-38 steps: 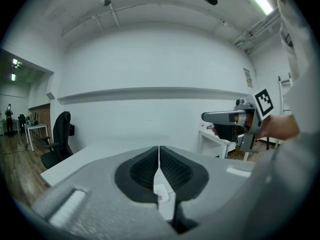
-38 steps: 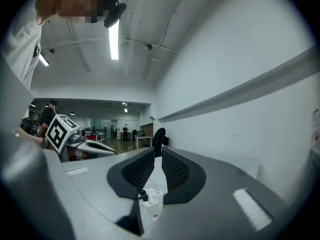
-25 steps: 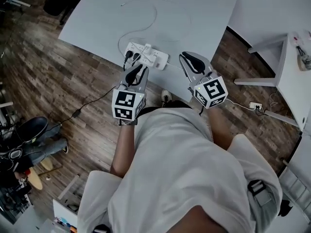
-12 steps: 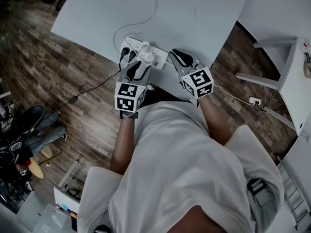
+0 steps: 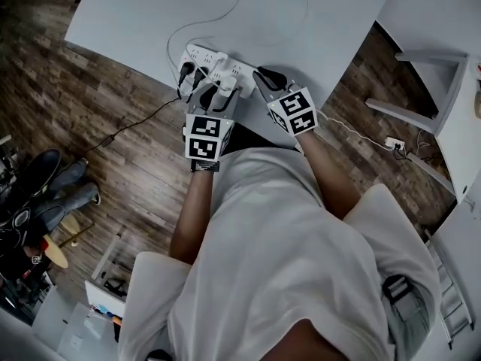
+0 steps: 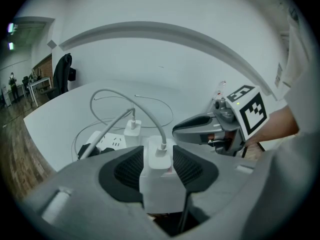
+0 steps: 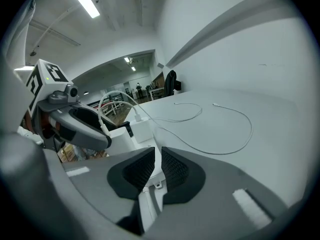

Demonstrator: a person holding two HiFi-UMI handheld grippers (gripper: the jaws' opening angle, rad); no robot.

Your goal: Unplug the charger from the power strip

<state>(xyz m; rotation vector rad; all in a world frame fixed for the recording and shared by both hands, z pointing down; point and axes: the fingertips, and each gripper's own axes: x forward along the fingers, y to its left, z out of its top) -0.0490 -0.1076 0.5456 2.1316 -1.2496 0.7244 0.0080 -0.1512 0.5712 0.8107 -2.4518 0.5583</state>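
Between the pads of your left gripper (image 6: pixel 159 152) stands the white charger (image 6: pixel 158 160), seated in the power strip (image 6: pixel 112 143) with its cable leaving from the top. The jaws are opening, and the pads flank the charger closely on both sides without clamping it. Just beyond it a second white charger (image 6: pixel 132 131) sits in the same strip, and two black plugs (image 5: pixel 186 72) fill the strip's left end.

Your right gripper (image 7: pixel 157 156) hangs just right of the left one, over the strip's right end. Its jaws are almost together, with only a slit between the pads and nothing caught in it. The strip's white end shows beneath.

You are working close to the near edge of the bench (image 5: pixel 323 21), because the strip lies along it. A black cord (image 5: pixel 143 119) drops from the plugs over that edge to the wooden floor (image 5: pixel 83 89). Past the strip the bench runs wide toward its far side, with thin white cables (image 7: pixel 220 143) lying on it in loose loops. To your right the bench edge angles away just past the right gripper.
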